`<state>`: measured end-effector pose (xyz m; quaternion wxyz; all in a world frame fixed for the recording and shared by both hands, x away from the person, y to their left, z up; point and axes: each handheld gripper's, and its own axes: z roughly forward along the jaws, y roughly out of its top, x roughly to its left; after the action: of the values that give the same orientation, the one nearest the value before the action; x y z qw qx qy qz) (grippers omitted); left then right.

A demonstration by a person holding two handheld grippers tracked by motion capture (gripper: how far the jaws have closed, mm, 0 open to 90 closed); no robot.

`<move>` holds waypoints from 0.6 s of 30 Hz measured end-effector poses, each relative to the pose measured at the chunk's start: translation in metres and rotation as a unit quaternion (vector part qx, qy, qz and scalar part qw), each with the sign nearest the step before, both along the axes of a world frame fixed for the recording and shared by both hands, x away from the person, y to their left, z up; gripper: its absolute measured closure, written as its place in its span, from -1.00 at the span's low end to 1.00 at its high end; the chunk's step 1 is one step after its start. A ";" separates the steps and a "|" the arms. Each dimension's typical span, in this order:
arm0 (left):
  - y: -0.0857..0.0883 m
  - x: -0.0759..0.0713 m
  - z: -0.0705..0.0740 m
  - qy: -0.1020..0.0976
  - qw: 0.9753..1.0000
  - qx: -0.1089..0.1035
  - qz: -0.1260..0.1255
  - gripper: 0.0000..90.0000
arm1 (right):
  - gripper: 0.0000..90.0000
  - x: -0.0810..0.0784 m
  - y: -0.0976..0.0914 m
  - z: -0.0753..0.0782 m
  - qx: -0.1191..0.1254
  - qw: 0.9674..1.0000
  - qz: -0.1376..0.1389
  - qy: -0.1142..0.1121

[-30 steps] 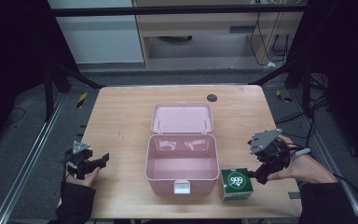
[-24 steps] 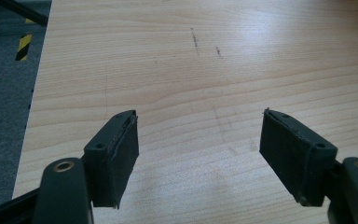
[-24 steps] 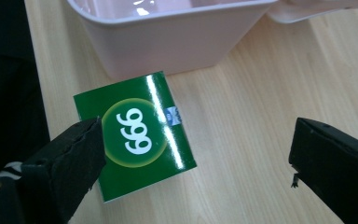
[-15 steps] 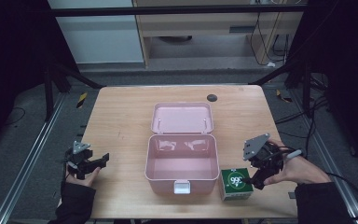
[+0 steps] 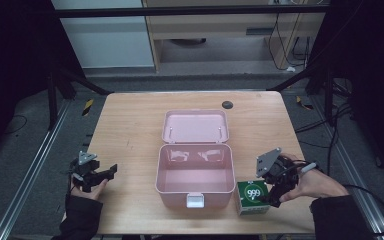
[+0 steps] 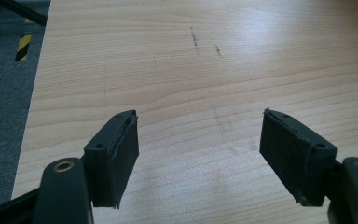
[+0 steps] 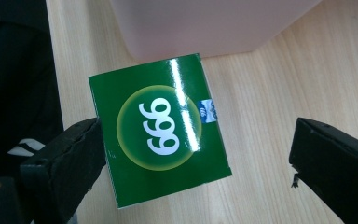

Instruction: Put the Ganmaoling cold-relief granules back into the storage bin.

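Note:
A pink plastic case stands open at the table's middle, its lid laid back flat and its inside bare. Just right of its front corner lies a green carton marked 999. My right gripper hangs over that carton, open. In the right gripper view the carton lies between the two jaws of the right gripper, its left edge close to the left jaw, and the case's wall is beyond it. My left gripper rests at the table's left front, open over bare wood.
A small black round disc sits near the table's far edge. The table's front edge runs close under the green carton. Metal rails flank the table on the floor, and a low shelf unit stands behind it.
My right gripper has moved left and down toward the green carton and now straddles it. The left gripper has stayed where it was.

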<state>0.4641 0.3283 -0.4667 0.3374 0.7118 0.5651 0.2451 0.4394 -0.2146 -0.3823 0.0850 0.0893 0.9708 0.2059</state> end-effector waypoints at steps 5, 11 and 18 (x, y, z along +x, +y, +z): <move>0.000 0.000 0.000 0.000 1.000 0.000 0.000 -0.39 | -0.90 -0.001 0.004 -0.005 -0.011 1.000 0.011 0.007; 0.000 0.000 0.000 -0.001 1.000 0.000 0.000 -0.39 | -0.91 -0.001 0.009 -0.009 -0.029 0.999 0.016 0.015; 0.000 0.000 0.000 0.000 1.000 0.000 -0.001 -0.39 | -0.91 0.000 0.011 -0.018 -0.036 0.999 0.019 0.028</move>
<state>0.4641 0.3282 -0.4666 0.3377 0.7124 0.5642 0.2453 0.4391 -0.2040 -0.4008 0.0574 0.0733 0.9810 0.1702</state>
